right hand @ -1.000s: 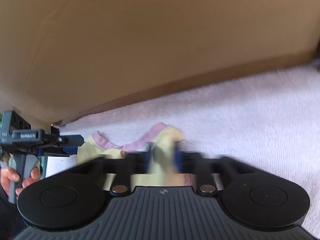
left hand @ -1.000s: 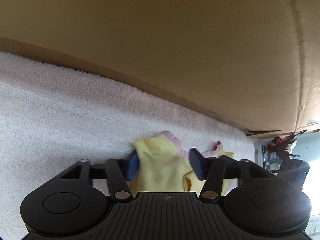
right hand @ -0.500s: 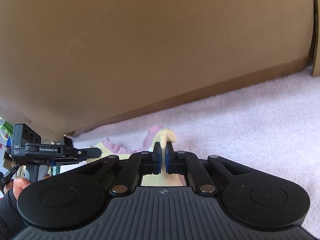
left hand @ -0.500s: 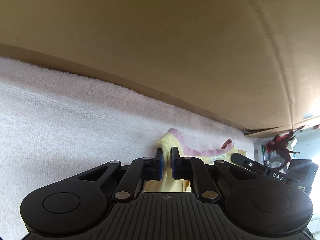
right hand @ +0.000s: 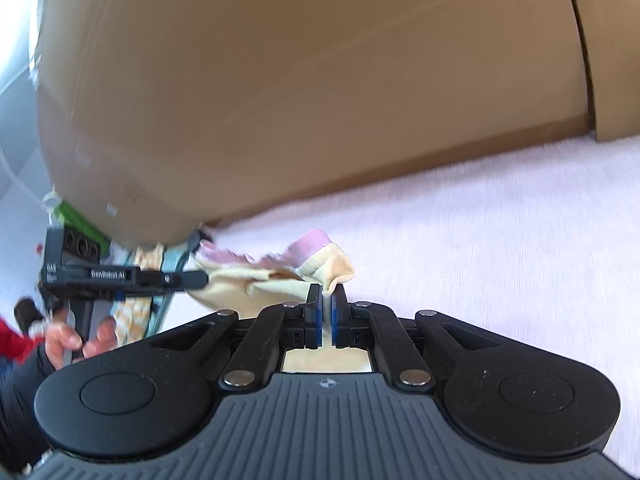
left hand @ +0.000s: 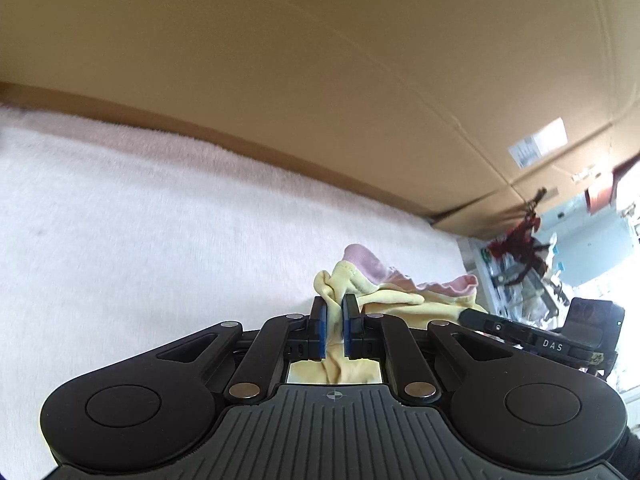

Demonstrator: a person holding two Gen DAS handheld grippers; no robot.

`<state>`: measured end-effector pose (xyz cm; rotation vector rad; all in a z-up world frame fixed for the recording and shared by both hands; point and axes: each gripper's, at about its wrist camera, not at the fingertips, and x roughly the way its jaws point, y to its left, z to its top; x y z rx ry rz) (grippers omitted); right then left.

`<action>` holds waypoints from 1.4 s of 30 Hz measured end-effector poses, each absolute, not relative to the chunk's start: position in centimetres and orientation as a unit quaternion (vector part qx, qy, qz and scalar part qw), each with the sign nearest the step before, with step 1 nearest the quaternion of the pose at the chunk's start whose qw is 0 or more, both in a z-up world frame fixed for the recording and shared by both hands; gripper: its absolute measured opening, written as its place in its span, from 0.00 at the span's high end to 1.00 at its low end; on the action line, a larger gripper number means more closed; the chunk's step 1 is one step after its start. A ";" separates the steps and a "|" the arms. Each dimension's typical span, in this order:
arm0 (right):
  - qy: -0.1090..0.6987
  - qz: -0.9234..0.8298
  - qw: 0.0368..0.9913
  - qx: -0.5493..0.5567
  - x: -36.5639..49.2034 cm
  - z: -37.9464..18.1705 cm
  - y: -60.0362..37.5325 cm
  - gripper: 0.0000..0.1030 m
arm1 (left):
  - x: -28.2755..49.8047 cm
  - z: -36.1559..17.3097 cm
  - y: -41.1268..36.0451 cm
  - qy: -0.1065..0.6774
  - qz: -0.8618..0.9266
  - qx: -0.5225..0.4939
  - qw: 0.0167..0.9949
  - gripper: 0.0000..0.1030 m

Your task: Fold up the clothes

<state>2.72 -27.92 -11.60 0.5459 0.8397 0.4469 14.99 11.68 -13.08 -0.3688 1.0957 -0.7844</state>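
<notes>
A small yellow garment [left hand: 394, 300] with a pink collar hangs between both grippers, lifted above a white fleecy surface [left hand: 140, 248]. My left gripper [left hand: 334, 312] is shut on one bunched yellow edge of it. My right gripper [right hand: 326, 304] is shut on the opposite edge of the yellow garment [right hand: 256, 284]. The pink collar [right hand: 308, 242] sags between the two grips. The right gripper's body [left hand: 536, 334] shows at the right of the left wrist view. In the right wrist view the left gripper's body [right hand: 120, 276] is at the left, gripped by a hand [right hand: 76, 338].
A large cardboard box wall [left hand: 320, 80] stands close behind the fleecy surface [right hand: 500, 240] and fills the upper part of both views. Room clutter with a red object [left hand: 520, 236] lies past the surface's right end. A white cord and a green item [right hand: 72, 216] sit at the left.
The left gripper's jaws went from open around the yellow fabric to shut on it. Both grippers then rose and pulled back from the box, lifting the garment off the surface.
</notes>
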 end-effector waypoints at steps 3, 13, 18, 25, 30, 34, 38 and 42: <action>0.409 0.220 0.852 0.242 0.0 -11.8 -27.3 0.96 | 11.8 -12.9 12.8 0.500 -0.356 -0.156 0.774 0.95; 0.425 0.220 0.853 0.208 -5.5 -13.5 -25.5 0.95 | 5.4 -15.3 14.5 0.495 -0.351 -0.111 0.787 0.92; 0.443 0.226 0.856 0.138 -7.5 -13.9 -24.8 0.95 | 3.6 -16.1 14.3 0.492 -0.356 -0.072 0.792 0.80; 0.445 0.228 0.864 0.055 -8.8 -13.8 -23.7 0.95 | 1.7 -16.6 14.2 0.490 -0.357 -0.026 0.795 0.72; 0.446 0.230 0.864 0.040 -9.4 -13.9 -23.5 0.96 | 1.1 -16.9 14.4 0.496 -0.355 -0.015 0.792 0.71; 0.472 0.198 0.858 0.038 -9.0 -14.6 -23.8 0.95 | 1.0 -16.7 15.0 0.511 -0.334 -0.007 0.792 0.37; 0.462 0.176 0.866 0.073 -9.0 -13.4 -24.7 0.95 | 0.8 -14.2 15.3 0.498 -0.299 0.030 0.813 0.15; 0.436 0.162 0.878 0.107 -8.1 -11.6 -24.8 0.93 | 2.1 -11.0 14.9 0.470 -0.314 -0.038 0.824 0.07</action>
